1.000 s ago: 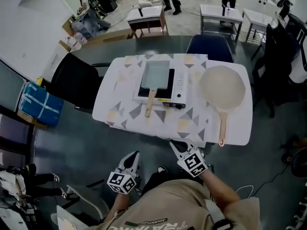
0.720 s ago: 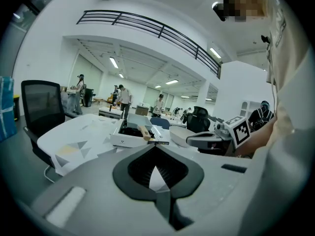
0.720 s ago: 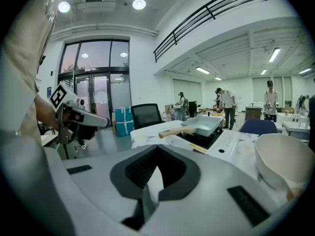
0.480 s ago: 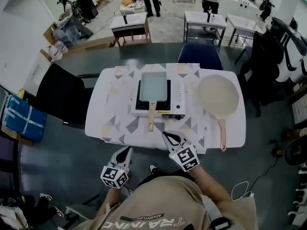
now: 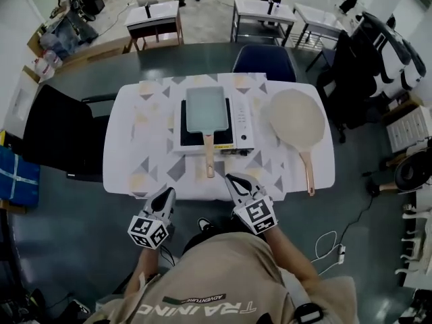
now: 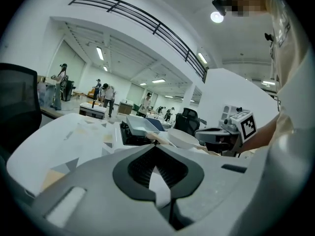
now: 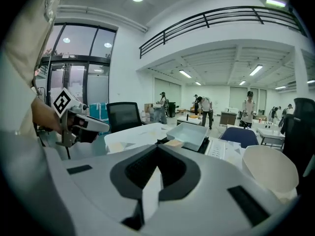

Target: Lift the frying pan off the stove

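A grey rectangular frying pan (image 5: 204,108) with a wooden handle (image 5: 208,154) sits on a portable stove (image 5: 243,124) in the middle of the patterned table (image 5: 128,147). The handle points toward me. My left gripper (image 5: 169,192) is shut and empty, just off the table's front edge, left of the handle. My right gripper (image 5: 231,178) is also shut and empty, over the front edge, a little right of the handle's end. The right gripper view shows the pan (image 7: 189,134) ahead beyond the right gripper (image 7: 160,149). The left gripper view shows the pan (image 6: 142,127) past the left gripper (image 6: 156,149).
A round cream pan (image 5: 297,117) with a long wooden handle lies on the table right of the stove. A black chair (image 5: 57,133) stands at the table's left, a blue chair (image 5: 263,63) behind it, more black chairs (image 5: 364,52) at the right. A cable (image 5: 331,245) lies on the floor.
The person has stepped closer to the table. Both grippers have come forward to its front edge, the right one near the pan handle. Both stay shut.
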{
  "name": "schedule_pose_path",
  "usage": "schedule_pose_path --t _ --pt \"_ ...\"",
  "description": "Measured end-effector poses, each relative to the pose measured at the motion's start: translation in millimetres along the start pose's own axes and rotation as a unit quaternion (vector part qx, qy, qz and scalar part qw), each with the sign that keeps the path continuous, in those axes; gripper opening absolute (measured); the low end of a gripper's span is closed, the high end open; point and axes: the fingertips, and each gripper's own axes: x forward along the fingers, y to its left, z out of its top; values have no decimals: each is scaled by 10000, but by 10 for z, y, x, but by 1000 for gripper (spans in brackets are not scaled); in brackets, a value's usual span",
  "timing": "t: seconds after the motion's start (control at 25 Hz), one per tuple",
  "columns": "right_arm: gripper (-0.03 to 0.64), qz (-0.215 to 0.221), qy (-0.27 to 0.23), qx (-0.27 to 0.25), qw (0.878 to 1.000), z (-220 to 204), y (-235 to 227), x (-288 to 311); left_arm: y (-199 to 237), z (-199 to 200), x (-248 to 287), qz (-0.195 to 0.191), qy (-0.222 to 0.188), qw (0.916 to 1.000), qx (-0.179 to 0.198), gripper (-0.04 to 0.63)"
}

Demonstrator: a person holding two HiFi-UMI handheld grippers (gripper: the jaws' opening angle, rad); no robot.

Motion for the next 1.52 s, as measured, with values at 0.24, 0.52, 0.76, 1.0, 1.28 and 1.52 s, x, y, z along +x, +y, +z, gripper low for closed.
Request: schedule_pose_path --t 0.24,0.52,0.76,1.0,1.28,1.52 --pt "-3 -108 -9 120 9999 -5 -128 118 117 -15 224 -110 200 9997 -75 -8" --pt "-3 154 -99 309 9994 -46 -362 478 251 266 418 -105 417 9990 135 -8" --pt "-3 321 -236 75 9992 59 -664 739 338 322 753 -147 674 9976 68 -8" --pt "-3 848 -137 -104 9962 -123 -677 898 249 316 1133 -323 748 9960 -366 -8" --pt "-3 1251 -48 -246 9918 -177 -629 990 244 200 1449 -666 1101 9866 -1008 -8" --pt "-3 1055 70 -185 9942 -190 -639 1018 246 37 1632 -1217 1667 9699 -1291 -8"
